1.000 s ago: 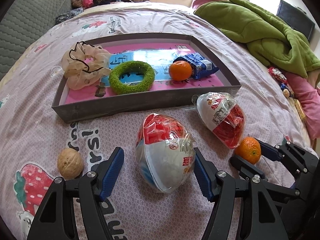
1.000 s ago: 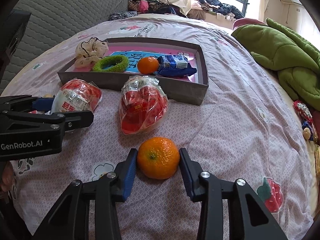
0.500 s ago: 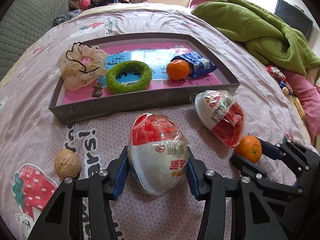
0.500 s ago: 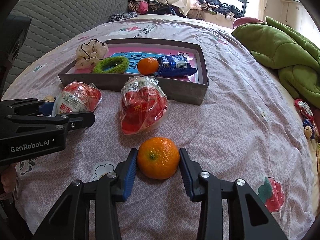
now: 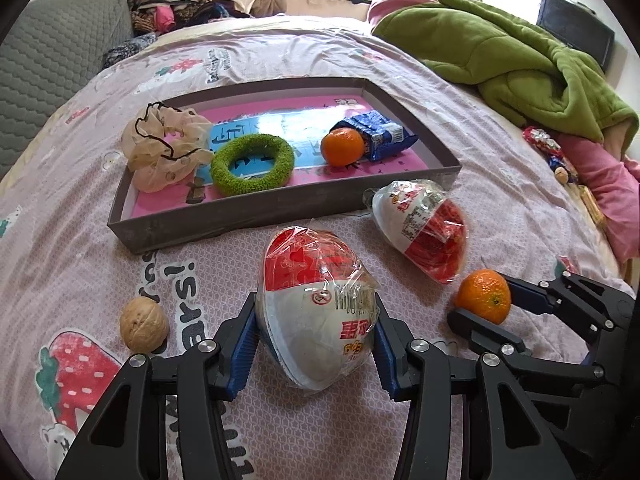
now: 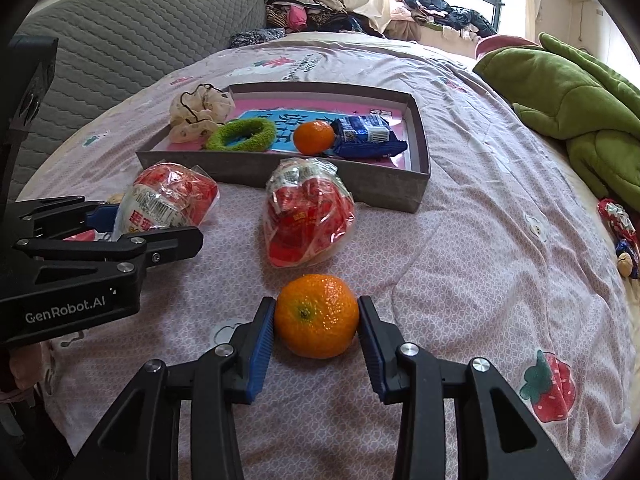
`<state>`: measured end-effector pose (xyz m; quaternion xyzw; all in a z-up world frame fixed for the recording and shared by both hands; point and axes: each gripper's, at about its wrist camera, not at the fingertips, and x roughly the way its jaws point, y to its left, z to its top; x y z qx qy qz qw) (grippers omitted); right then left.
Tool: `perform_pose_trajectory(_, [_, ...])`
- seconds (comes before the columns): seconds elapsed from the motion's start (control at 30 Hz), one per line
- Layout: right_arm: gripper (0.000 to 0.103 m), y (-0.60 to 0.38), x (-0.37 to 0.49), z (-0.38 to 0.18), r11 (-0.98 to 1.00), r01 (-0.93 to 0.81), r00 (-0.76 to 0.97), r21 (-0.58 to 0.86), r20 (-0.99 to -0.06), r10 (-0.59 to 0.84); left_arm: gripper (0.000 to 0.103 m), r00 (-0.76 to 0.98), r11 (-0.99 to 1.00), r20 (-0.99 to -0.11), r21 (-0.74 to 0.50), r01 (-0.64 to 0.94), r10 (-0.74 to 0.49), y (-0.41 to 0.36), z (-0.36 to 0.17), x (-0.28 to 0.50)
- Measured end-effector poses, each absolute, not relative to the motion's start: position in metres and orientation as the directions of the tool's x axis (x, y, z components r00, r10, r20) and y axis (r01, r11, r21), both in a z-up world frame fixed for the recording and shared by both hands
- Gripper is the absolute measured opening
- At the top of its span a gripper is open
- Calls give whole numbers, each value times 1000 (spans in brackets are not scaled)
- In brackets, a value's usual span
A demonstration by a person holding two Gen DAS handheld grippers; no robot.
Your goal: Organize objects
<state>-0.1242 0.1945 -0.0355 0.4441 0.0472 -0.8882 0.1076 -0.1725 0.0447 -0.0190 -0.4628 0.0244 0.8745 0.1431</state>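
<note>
My left gripper (image 5: 316,344) is shut on a plastic-wrapped red and white noodle bowl (image 5: 316,308) on the bedspread; it also shows in the right wrist view (image 6: 168,204). My right gripper (image 6: 316,328) is shut on a loose tangerine (image 6: 316,316), seen at the right in the left wrist view (image 5: 484,296). A second wrapped bowl (image 5: 424,232) lies between them, near the grey tray (image 5: 248,216). The tray holds a cream scrunchie (image 5: 164,152), a green ring (image 5: 252,164), another tangerine (image 5: 343,147) and a blue packet (image 5: 376,132).
A walnut (image 5: 144,324) lies on the bedspread left of my left gripper. A green blanket (image 5: 512,56) is heaped at the right. Small wrapped sweets (image 6: 620,224) lie at the bed's right edge. A grey headboard (image 6: 132,32) and clothes are behind.
My left gripper has closed from wide open onto the wrapped bowl. The right gripper has stayed shut on the tangerine.
</note>
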Motion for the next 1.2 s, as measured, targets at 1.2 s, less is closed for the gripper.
perform_pose_trajectory(1.2, [41, 181, -106, 15, -956, 290, -673, 45, -701, -237, 52, -605, -955, -753, -107, -276, 259, 31, 25, -147])
